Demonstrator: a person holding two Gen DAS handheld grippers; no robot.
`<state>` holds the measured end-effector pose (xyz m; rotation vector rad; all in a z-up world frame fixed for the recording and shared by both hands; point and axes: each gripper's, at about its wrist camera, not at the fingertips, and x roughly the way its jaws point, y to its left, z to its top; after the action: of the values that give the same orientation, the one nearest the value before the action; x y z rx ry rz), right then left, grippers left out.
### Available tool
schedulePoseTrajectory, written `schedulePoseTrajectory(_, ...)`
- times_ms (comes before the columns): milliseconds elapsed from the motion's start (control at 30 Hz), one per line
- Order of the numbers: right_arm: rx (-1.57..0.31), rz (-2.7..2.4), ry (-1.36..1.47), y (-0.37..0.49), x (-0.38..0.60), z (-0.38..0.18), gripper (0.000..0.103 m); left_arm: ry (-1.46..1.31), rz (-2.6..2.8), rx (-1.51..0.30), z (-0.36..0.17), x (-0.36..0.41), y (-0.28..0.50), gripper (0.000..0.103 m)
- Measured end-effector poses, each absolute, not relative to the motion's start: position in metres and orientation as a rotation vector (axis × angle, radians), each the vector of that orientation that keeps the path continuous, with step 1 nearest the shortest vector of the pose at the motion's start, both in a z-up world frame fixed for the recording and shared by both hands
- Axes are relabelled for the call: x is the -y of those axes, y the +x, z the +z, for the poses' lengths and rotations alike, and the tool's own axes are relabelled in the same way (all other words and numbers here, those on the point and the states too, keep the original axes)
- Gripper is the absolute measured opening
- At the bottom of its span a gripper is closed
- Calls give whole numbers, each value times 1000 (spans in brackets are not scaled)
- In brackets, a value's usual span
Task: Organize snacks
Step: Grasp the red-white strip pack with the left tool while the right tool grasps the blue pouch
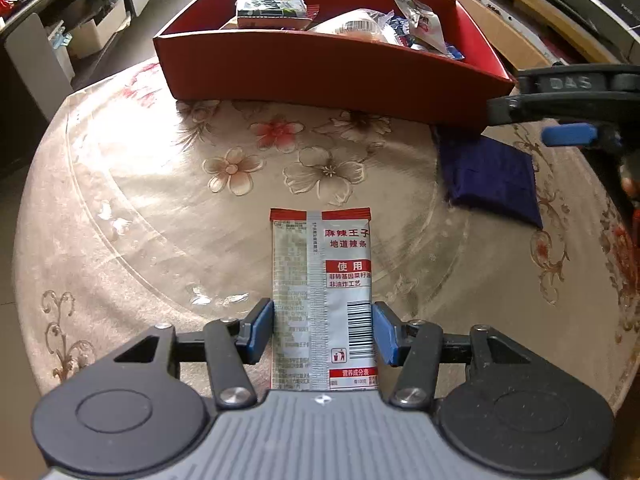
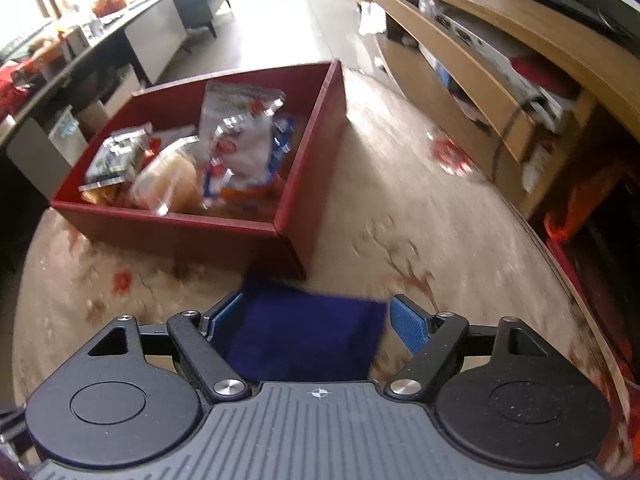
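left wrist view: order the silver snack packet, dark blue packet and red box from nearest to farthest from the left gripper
1. Silver snack packet, between the left gripper's fingers.
2. Dark blue packet, ahead to the right on the table.
3. Red box, farthest, at the table's far side.

right wrist view motion-blurred; dark blue packet [image 2: 308,336] near end hidden under gripper body; silver snack packet [image 1: 322,300] likewise cut off.

Glossy foil snack packet [image 1: 322,300], matt red cardboard box [image 1: 320,76], glossy clear-covered floral tablecloth [image 1: 160,200].
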<state>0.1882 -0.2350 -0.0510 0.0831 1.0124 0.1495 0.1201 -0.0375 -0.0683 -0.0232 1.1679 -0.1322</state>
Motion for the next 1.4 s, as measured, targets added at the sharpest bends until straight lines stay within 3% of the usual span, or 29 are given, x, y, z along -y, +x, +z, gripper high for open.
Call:
schedulePoseTrajectory(233,-1141,55,22,193,215,-75,86,-54,-149,-1175,-69,33,124,54)
schedulePoseTrajectory(400,-1154,20,40,191,204,-85,92,-66,-150,-1174,-70,31,125,54)
schedulePoseTrajectory(633,-1154,37,6,191,186,-88,92,-66,-150,-1177,-71,35,126,62)
schedulePoseTrajectory(833,-1150,103,-10,180,186,-79,70,-59,-150,-1174,-71,36,125,62)
schedulePoseTrajectory(933,-1144,119,33,176,204,-71,47,-59,-152,-1174,-71,35,124,62)
schedulePoseTrajectory(1000,-1149,123,72,174,212,-72,45,-65,-147,-1178,-71,35,125,62)
schedulePoseTrajectory(1100,-1140,104,145,169,224,-67,57,-62,-145,-1179,-71,36,126,63)
schedulePoseTrajectory(1133,-1134,84,180,168,228,-65,77,-61,-146,-1179,-71,36,126,63)
schedulePoseTrajectory(1167,-1126,63,211,168,230,-63,89,-62,-146,-1179,-71,36,126,63)
schedulePoseTrajectory(1400,-1119,146,24,179,185,-64,92,-88,-163,-1186,-71,29,125,63)
